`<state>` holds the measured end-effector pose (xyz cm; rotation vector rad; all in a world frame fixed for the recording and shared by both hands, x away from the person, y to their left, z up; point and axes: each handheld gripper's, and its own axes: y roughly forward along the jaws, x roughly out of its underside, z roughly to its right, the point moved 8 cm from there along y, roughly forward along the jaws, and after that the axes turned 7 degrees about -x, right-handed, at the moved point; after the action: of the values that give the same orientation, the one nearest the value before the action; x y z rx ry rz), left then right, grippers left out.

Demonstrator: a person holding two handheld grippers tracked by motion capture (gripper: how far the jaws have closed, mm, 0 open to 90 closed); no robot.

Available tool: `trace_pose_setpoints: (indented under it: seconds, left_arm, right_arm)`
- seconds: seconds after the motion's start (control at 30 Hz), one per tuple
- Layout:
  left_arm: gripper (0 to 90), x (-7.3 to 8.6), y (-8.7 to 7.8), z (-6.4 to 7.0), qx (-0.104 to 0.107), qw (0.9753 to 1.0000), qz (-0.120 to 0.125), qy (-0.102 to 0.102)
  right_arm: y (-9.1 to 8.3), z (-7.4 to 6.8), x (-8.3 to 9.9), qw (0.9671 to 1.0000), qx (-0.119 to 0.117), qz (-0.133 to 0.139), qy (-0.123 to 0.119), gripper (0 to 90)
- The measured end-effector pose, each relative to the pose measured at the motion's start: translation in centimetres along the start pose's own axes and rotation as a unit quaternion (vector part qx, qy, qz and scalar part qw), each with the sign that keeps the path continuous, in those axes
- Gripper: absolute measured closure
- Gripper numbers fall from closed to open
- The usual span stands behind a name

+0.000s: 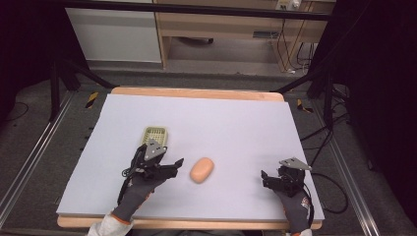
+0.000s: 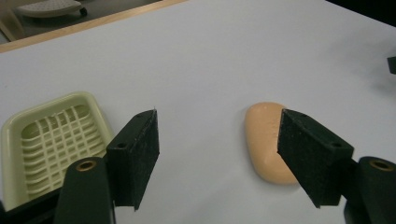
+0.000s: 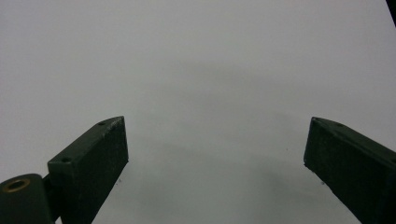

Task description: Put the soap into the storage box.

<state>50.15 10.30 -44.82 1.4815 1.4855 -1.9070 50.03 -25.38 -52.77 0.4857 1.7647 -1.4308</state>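
Observation:
A peach-coloured bar of soap (image 1: 201,169) lies on the white table top (image 1: 226,123), near its front middle. A pale green slotted soap dish (image 1: 155,135) sits empty, left of the soap and a little behind it. My left gripper (image 1: 174,164) hovers between them, open, its jaws pointing at the soap. In the left gripper view the soap (image 2: 264,140) lies just inside the right jaw, the dish (image 2: 51,140) outside the left jaw, and nothing is held in the left gripper (image 2: 219,140). My right gripper (image 1: 264,179) rests open at the front right, and its view shows the right gripper (image 3: 215,149) over bare table.
The table's wooden edge (image 1: 196,92) runs along the back. Beyond it are a dark floor, stand legs (image 1: 59,83) and a wooden cabinet (image 1: 221,29). Cables (image 1: 334,191) trail off the right side.

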Motion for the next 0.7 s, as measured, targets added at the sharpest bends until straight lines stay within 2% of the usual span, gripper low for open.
trace_pose_setpoints:
  seconds: [0.27,0.7]
  left_arm:
    - [28.0,-0.5,0.9,1.4,0.013,0.9998,-0.007,0.009]
    - [27.0,-1.0,2.2,2.9,0.021,0.9995,-0.018,0.015]
  right_arm:
    - [0.0,-0.1,0.0,1.0000,0.002,-0.001,-0.001,6.6]
    - [0.0,-0.1,0.0,1.0000,0.001,-0.001,-0.002,6.6]
